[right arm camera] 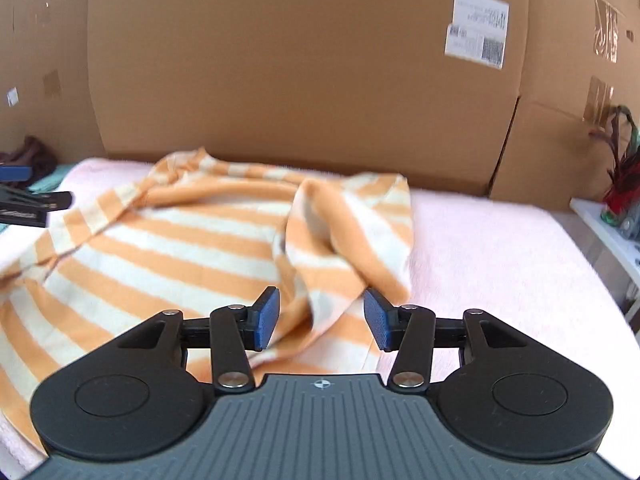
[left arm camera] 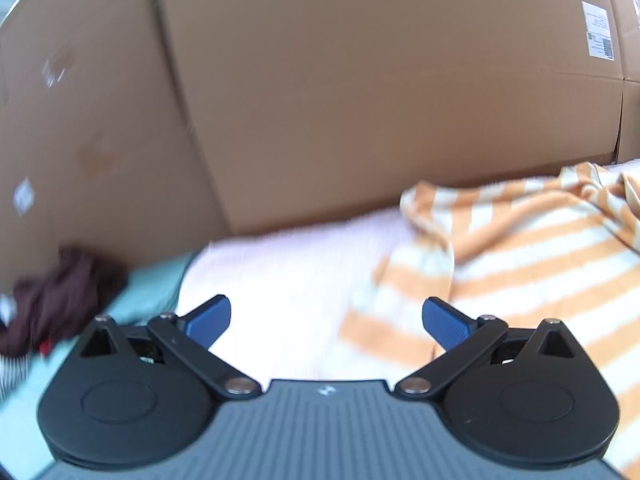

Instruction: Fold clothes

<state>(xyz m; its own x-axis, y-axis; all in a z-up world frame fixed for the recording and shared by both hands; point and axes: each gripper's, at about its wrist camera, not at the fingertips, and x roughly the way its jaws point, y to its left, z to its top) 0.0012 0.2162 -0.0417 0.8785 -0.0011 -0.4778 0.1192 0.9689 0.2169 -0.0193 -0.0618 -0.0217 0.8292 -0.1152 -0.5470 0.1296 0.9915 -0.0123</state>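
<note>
An orange and cream striped garment (right arm camera: 180,240) lies rumpled on a pink blanket (right arm camera: 500,260), with one part folded over toward its right side. My right gripper (right arm camera: 323,319) hovers at the garment's near edge with its jaws apart; a ridge of the striped cloth runs in the gap, and neither pad presses on it. In the left wrist view the same striped garment (left arm camera: 520,248) fills the right half. My left gripper (left arm camera: 326,322) stands wide open over the pink blanket (left arm camera: 288,272) and the garment's left edge, holding nothing. Part of the left gripper (right arm camera: 24,200) shows at the far left of the right wrist view.
Tall cardboard boxes (right arm camera: 280,60) wall off the back of the blanket; they show again as boxes (left arm camera: 360,80) in the left wrist view. A dark maroon pile of clothes (left arm camera: 56,300) sits on a teal sheet (left arm camera: 148,292) at the left. A white shelf (right arm camera: 612,228) with red items stands right.
</note>
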